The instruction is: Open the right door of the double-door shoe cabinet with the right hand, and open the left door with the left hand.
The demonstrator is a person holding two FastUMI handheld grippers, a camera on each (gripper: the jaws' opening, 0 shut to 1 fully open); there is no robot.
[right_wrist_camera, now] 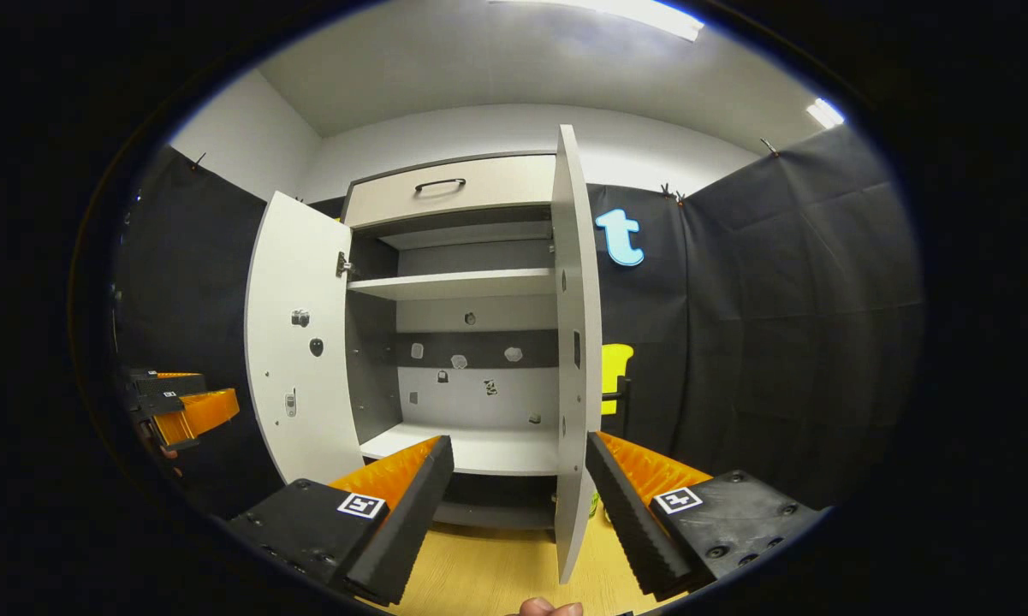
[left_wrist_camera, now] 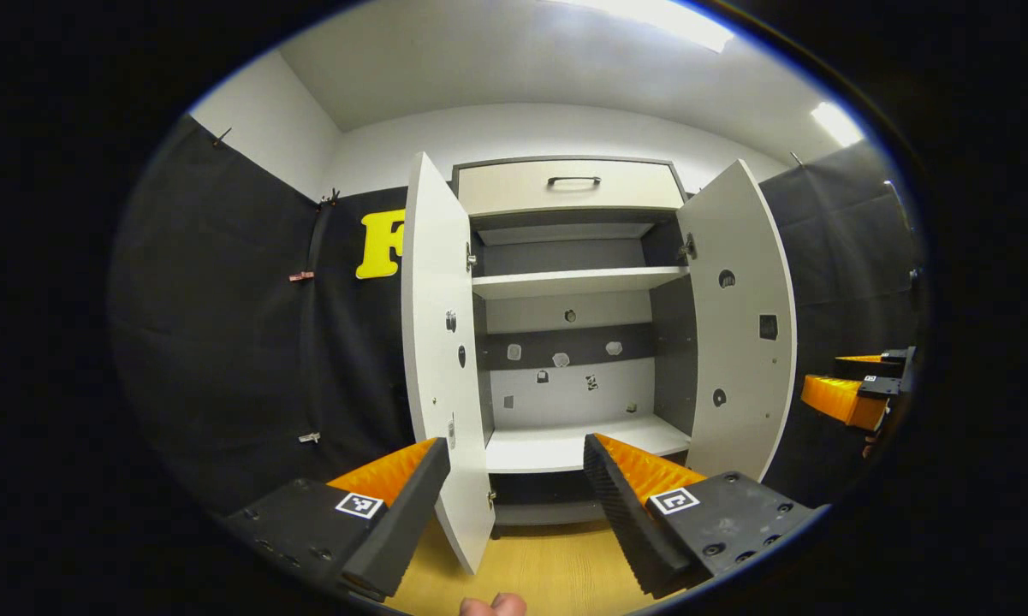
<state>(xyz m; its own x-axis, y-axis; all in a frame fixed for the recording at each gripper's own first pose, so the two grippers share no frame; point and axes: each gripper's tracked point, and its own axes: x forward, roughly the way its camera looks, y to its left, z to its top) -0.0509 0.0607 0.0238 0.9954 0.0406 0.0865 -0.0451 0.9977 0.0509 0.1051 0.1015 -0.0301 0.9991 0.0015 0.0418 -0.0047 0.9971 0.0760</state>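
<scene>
Shoe cabinet (left_wrist_camera: 569, 184) – left door (left_wrist_camera: 432, 342) and right door (right_wrist_camera: 575, 342) stand swung open. Left tool (left_wrist_camera: 514, 505) and right tool (right_wrist_camera: 518, 505) are spread wide, nothing held – only withdrawal is judged outstanding.

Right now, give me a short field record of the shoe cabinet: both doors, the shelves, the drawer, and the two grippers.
left door: swung open
right door: swung open
shelves: bare
drawer: closed, at the top
left gripper: open, door edge between the fingers, not pressed
right gripper: open, door edge between the fingers, not pressed
</scene>
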